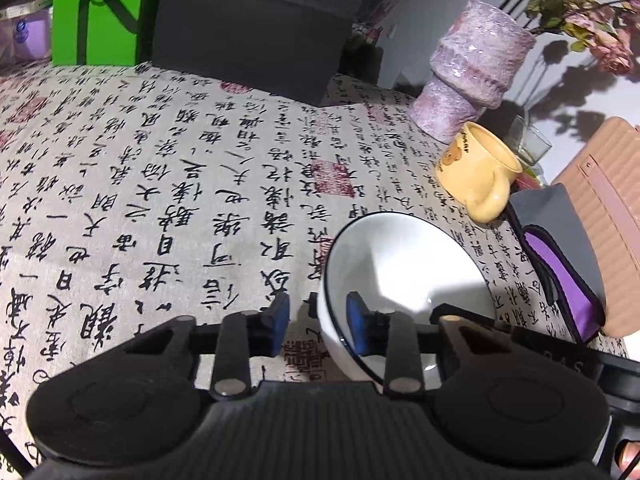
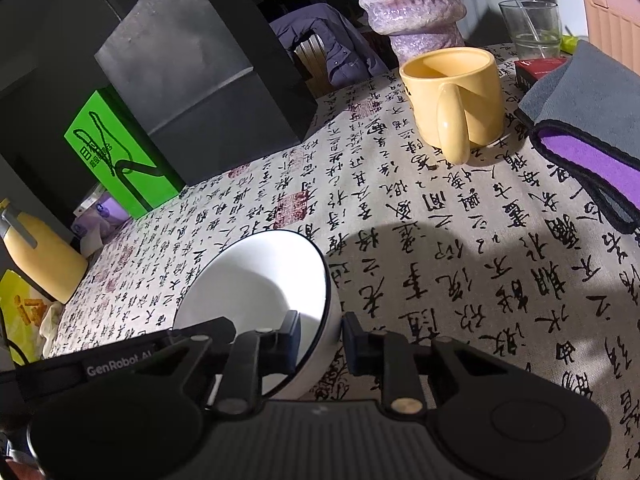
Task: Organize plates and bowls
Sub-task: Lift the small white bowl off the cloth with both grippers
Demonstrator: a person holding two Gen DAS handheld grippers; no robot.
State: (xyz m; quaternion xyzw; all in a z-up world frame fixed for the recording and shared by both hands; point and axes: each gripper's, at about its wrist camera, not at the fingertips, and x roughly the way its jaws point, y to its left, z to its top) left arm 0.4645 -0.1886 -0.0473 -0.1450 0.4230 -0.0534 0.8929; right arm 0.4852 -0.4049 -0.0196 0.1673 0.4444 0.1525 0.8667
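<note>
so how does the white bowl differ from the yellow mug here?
The bowl is white with a thin dark rim; the mug is plain yellow with a small printed figure. The bowl is wide, shallow and handleless; the mug is tall, straight-sided, with a loop handle. The bowl's rim sits between the jaws of the left gripper and the right gripper; the mug stands untouched. Both are upright on the tablecloth and look empty.

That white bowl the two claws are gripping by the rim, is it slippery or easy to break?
Probably both. The bowl looks glazed and shiny, so its rim could slide between the pads. It seems rigid ceramic, likely to chip if dropped. Its rounded underside may rock on the tablecloth.
</note>
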